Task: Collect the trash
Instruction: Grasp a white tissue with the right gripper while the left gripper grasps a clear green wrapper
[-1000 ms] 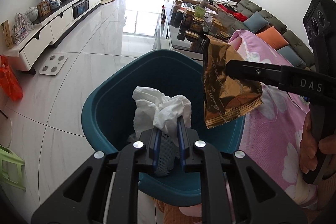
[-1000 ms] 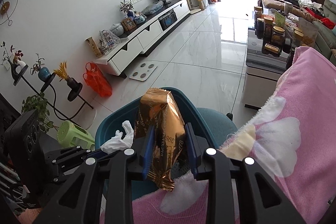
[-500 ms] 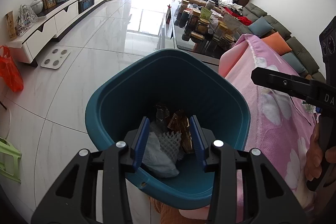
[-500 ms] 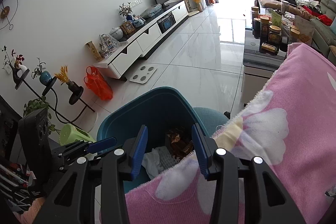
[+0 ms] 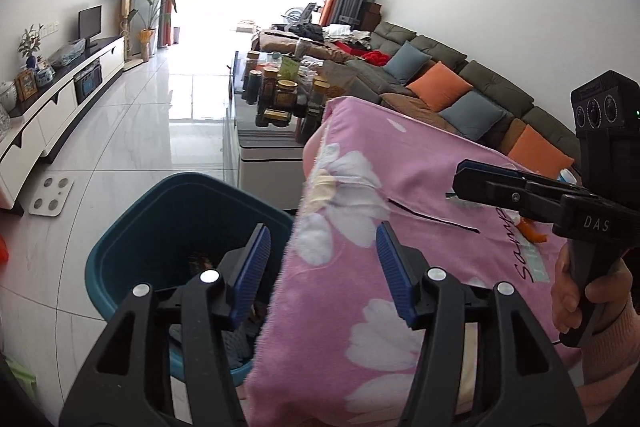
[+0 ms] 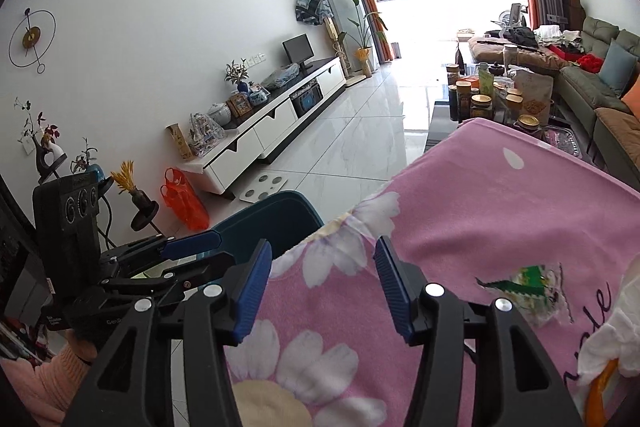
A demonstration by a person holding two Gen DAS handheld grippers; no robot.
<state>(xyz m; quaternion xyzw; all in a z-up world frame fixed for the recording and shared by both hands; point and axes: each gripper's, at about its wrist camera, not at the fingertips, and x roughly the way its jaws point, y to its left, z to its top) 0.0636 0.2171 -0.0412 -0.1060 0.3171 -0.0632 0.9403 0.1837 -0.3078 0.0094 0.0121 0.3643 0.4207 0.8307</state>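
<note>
A teal trash bin stands on the floor beside the table, with trash dimly visible inside; its rim also shows in the right wrist view. My left gripper is open and empty over the edge of the pink flowered cloth. My right gripper is open and empty above the same cloth. A torn green wrapper and a crumpled white tissue lie on the cloth to the right. Orange scraps lie under the right gripper in the left wrist view.
A glass coffee table with several jars stands beyond the cloth. A long sofa with cushions runs along the right. A white TV cabinet lines the left wall, with a red bag and a white scale on the floor.
Both grippers let go of their trash, the white tissue and the brown wrapper, into the bin. Both then rose and swung right, from over the bin to over the pink cloth.
</note>
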